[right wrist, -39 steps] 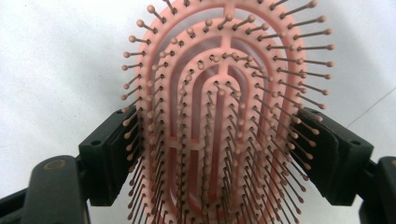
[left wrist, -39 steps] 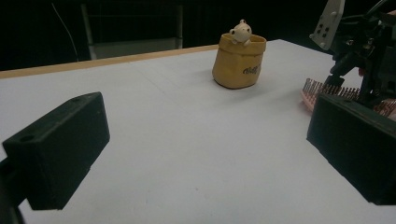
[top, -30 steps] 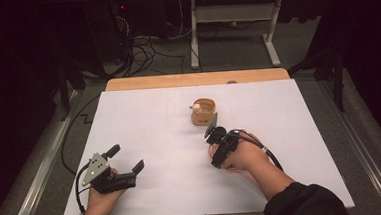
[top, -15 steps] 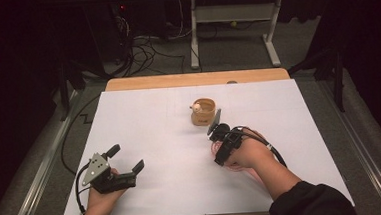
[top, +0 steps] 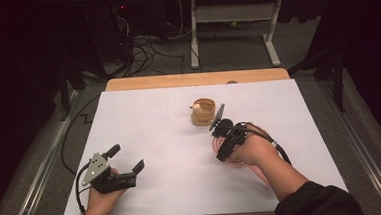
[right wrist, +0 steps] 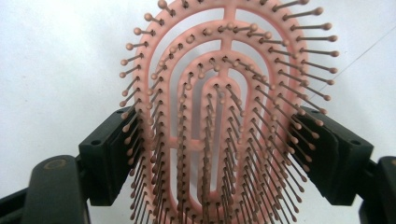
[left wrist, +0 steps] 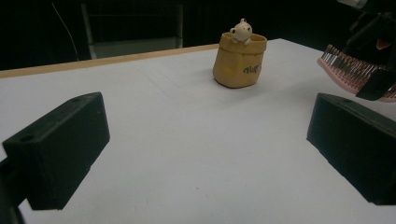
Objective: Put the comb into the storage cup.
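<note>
We are working over a white sheet (top: 170, 139) that is covering most of the table, with a strip of bare wooden edge (top: 197, 79) showing along the far side. The middle and left of the sheet are lying open — wide room between the two hands. A small tan pot (top: 203, 111) with a little bear figure on its rim is standing upright in the far centre, well back from every edge.

We are holding the left gripper (top: 127, 166) near the sheet's near-left corner. Its jaws are standing wide apart and are gripping nothing; in the left gripper view the white surface is lying bare between them, with the pot (left wrist: 239, 59) farther off.

We are holding the right gripper (top: 223, 145) right of centre, just beside the pot on its near side. Its jaws are pressing against both sides of a pink hairbrush (right wrist: 224, 116) — the bristle pins are pointing toward the camera in the right gripper view. In the left gripper view the hairbrush (left wrist: 355, 70) is sitting above the sheet, apart from it.
</note>
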